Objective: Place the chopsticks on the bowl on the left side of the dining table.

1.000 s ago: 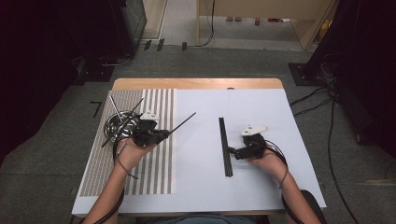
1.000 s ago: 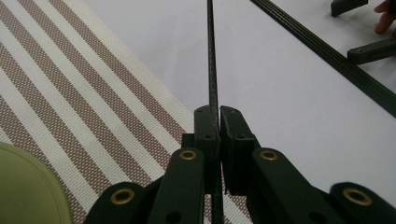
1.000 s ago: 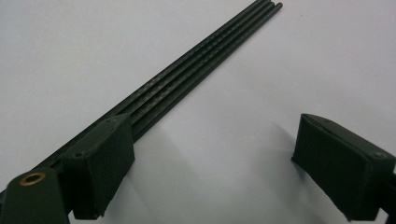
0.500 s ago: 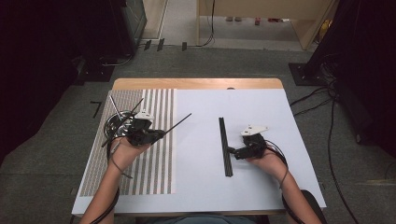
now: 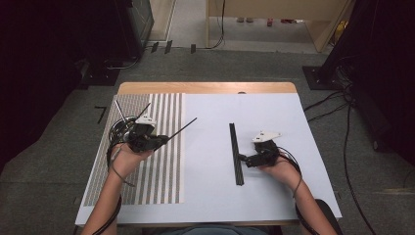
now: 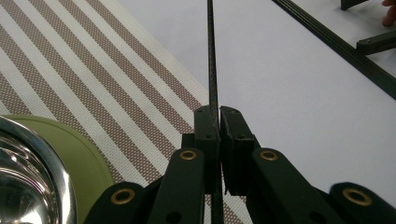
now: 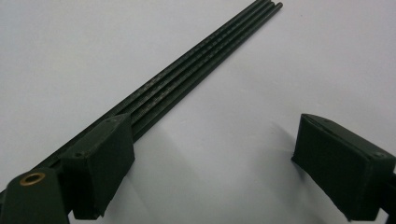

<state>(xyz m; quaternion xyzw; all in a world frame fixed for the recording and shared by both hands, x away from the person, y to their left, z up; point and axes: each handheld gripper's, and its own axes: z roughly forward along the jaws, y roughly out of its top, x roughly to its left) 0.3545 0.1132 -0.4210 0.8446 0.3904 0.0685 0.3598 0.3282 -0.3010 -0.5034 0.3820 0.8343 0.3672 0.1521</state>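
Observation:
My left gripper (image 5: 163,141) hovers over the striped mat (image 5: 147,181), shut on a thin black rod (image 5: 182,128) that points up and right towards the white table. In the left gripper view the rod (image 6: 212,65) runs straight out from between the closed jaws of that gripper (image 6: 218,119). A bundle of several black rods (image 5: 236,152) lies on the white surface in the middle. My right gripper (image 5: 243,160) rests just right of the bundle's near half, open. In the right gripper view the rods (image 7: 196,70) pass close beside the left jaw, and bare table fills the gap of the gripper (image 7: 219,163).
A metal wire holder (image 5: 120,129) with more rods sticking up stands at the mat's left edge, behind my left hand. Its shiny rim (image 6: 32,172) and a green base (image 6: 79,158) show in the left gripper view. The white table surface (image 5: 284,122) extends to the right.
My left gripper has drifted slightly left with the rod still in it. The right gripper and the bundle have stayed put.

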